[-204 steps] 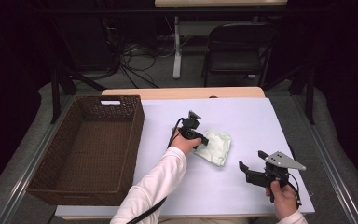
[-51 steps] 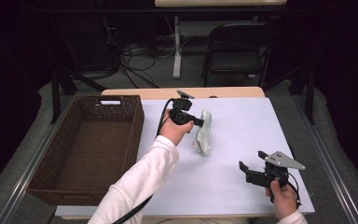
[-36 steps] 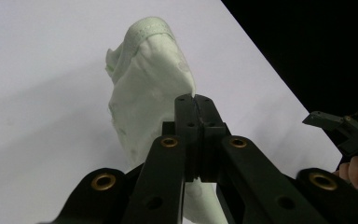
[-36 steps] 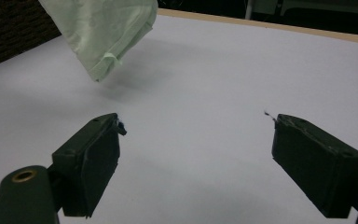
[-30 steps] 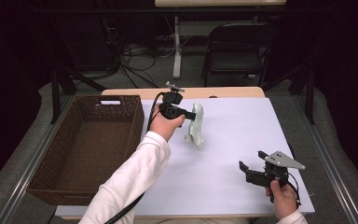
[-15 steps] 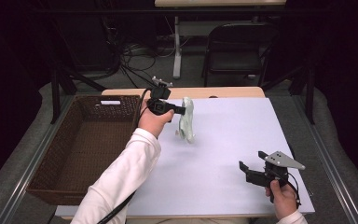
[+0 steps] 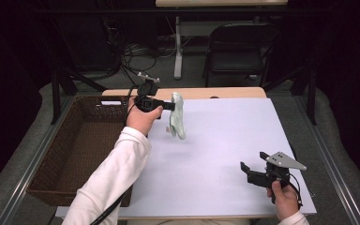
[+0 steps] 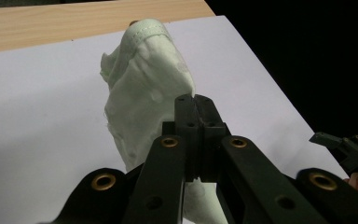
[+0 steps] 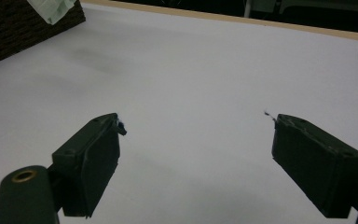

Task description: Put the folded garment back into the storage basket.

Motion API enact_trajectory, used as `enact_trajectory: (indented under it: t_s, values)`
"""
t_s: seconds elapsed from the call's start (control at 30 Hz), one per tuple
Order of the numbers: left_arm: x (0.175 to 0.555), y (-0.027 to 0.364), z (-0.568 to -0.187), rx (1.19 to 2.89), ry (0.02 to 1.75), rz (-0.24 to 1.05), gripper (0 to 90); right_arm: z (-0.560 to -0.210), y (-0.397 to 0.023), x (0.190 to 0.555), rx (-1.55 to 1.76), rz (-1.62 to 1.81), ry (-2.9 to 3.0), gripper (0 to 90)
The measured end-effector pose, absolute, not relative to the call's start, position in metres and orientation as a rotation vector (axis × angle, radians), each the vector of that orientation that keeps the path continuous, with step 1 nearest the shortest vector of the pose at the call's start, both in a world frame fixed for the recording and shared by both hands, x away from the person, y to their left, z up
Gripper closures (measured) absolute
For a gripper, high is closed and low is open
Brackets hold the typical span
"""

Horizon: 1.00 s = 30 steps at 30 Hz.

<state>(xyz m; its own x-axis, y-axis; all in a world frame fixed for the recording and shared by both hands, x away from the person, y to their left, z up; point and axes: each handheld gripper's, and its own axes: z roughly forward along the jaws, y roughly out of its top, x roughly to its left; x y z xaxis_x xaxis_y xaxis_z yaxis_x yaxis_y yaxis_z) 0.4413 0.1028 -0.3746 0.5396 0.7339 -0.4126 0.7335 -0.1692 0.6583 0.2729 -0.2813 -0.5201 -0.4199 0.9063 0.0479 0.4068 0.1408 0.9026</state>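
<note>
High view: white-topped bench [image 7: 225, 154] with a brown wicker basket [image 7: 77, 150] at its left edge. The left gripper [image 7: 171, 106] is raised over the far left part of the bench, just right of the basket's far corner, with a pale green cloth [image 7: 177, 116] hanging from its jaws, clear of the bench top. The right gripper [image 7: 244, 168] sits at the near right corner, held low in a hand [image 7: 285, 199], well apart from the cloth. A white sleeve [image 7: 110, 183] runs in from the near edge to the left gripper.

Left gripper view gives the grip detail the high view lacks: the left gripper [image 8: 196, 100] has its jaws clenched flat together, pinching the cloth [image 8: 142, 93], which bunches up past the tips and drapes below them. Stitched hem visible at the cloth's top. The wood strip of the bench [image 8: 51, 23] shows beyond it, and part of the right gripper [image 8: 349, 151] farther off at the edge of the frame.

Right gripper view: the right gripper [image 9: 196, 140] has its jaws spread wide, nothing between them, nothing touched, bare bench [image 9: 205, 70] beneath. A corner of the cloth [image 9: 51, 9] and the basket [image 9: 23, 25] show far left in this view.
</note>
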Motion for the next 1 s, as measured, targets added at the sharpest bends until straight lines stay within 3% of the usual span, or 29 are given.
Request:
enact_trajectory:
  t_s: [1.0]
  values:
    - [0.423, 0.194, -0.338, 1.782, 1.281, 0.095, 90.0, -0.522, -0.281, 0.276, 1.261, 1.242, 1.898, 14.6]
